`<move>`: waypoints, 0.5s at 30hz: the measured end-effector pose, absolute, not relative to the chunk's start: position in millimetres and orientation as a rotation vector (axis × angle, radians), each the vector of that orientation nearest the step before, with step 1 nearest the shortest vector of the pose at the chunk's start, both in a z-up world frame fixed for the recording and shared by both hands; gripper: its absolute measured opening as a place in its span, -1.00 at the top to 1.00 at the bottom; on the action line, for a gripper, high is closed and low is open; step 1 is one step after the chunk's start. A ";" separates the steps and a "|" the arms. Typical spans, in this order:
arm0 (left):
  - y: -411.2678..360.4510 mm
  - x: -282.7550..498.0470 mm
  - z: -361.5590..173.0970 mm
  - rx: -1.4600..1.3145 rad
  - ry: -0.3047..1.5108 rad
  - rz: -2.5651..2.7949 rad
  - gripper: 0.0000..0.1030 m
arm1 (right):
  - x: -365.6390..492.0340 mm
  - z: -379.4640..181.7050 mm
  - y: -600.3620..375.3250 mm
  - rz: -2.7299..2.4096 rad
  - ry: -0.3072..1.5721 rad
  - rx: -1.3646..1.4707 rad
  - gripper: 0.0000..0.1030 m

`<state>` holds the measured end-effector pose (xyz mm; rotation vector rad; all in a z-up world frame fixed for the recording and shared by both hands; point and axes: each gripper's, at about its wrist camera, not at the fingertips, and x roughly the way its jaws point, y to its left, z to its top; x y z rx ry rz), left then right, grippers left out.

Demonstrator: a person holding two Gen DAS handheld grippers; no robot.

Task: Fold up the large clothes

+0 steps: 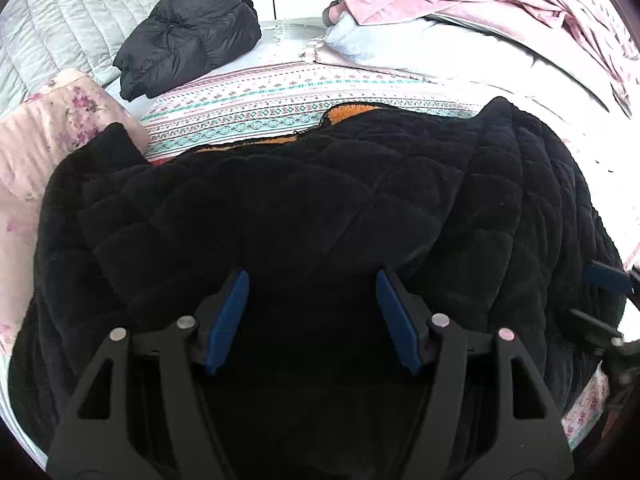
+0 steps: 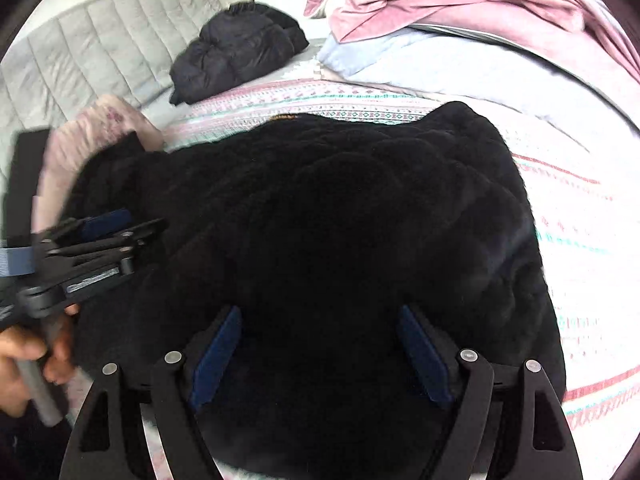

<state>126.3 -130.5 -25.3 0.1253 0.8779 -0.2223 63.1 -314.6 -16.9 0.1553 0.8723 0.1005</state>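
Left wrist view: black quilted jacket (image 1: 304, 200) lies under both released grippers, left (image 1: 312, 280) and right (image 2: 320, 316), seemingly untouched.

a bedroom: patterned bedspread (image 1: 256, 100), padded headboard (image 1: 68, 20), heaped bedding (image 1: 460, 4).

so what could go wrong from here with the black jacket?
1. Both tools, left and right, sit open over the thick black quilted jacket; a bite may catch only the top layer.
2. The orange lining peeks out at the far edge, so the fold could end uneven.
3. The floral pillow touches the jacket's left side and may get dragged.
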 end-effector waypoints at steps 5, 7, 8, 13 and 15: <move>-114.0 111.5 -2.3 0.097 0.881 -0.234 -0.32 | 20.6 -22.0 -375.1 0.162 0.839 0.525 -0.60; -109.9 104.3 3.0 0.090 0.875 -0.242 -0.31 | 6.8 -30.1 -389.9 0.194 0.846 0.637 -0.59; -109.4 102.6 2.8 0.088 0.880 -0.246 -0.31 | -0.8 -34.7 -395.9 0.214 0.858 0.677 -0.60; -119.1 87.8 1.4 0.118 0.854 -0.249 -0.31 | -19.1 -74.2 -416.4 0.137 0.967 0.787 -0.60; -126.0 88.7 -3.4 0.130 0.864 -0.242 -0.32 | -15.9 -89.7 -424.1 0.134 0.956 0.882 -0.60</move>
